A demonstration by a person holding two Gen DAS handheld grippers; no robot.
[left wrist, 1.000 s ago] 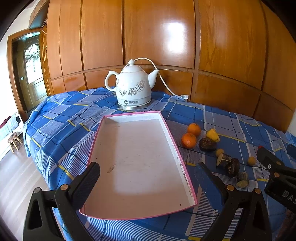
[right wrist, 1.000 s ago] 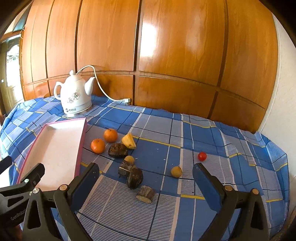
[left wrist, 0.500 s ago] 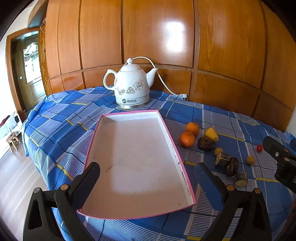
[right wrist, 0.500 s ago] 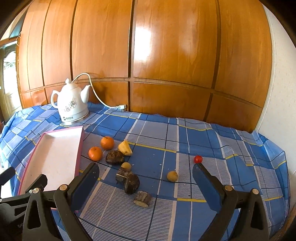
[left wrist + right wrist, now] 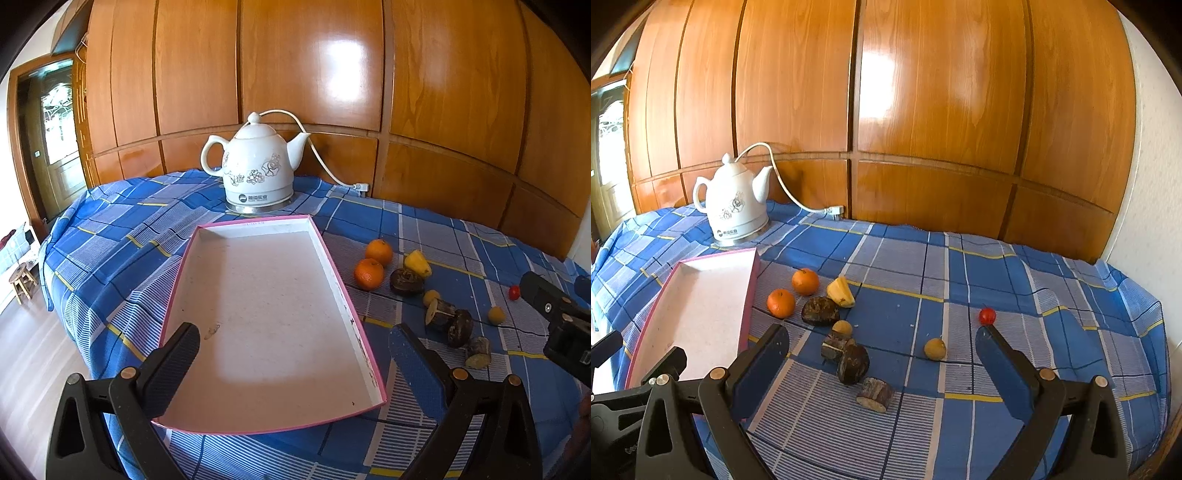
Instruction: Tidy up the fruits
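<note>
A pink-rimmed white tray (image 5: 347, 295) lies empty on the blue checked cloth; it also shows in the right wrist view (image 5: 751, 291). To its right lie two oranges (image 5: 781, 303) (image 5: 805, 281), a yellow piece (image 5: 841, 292), several dark brown fruits (image 5: 820, 311) (image 5: 853, 364), small yellow fruits (image 5: 935, 349) and a red cherry tomato (image 5: 987, 315). My left gripper (image 5: 293, 354) is open and empty above the tray's near end. My right gripper (image 5: 882, 363) is open and empty, held above the near side of the fruits.
A white ceramic kettle (image 5: 256, 173) with a cord stands behind the tray, against the wood-panelled wall. The table's left edge drops to the floor, where a small stool (image 5: 22, 280) stands. The right gripper's body (image 5: 557, 321) shows at the right.
Both grippers have pulled back and up slightly, so the tray and fruits look smaller and lower. Nothing on the table has moved. Both stay open.
</note>
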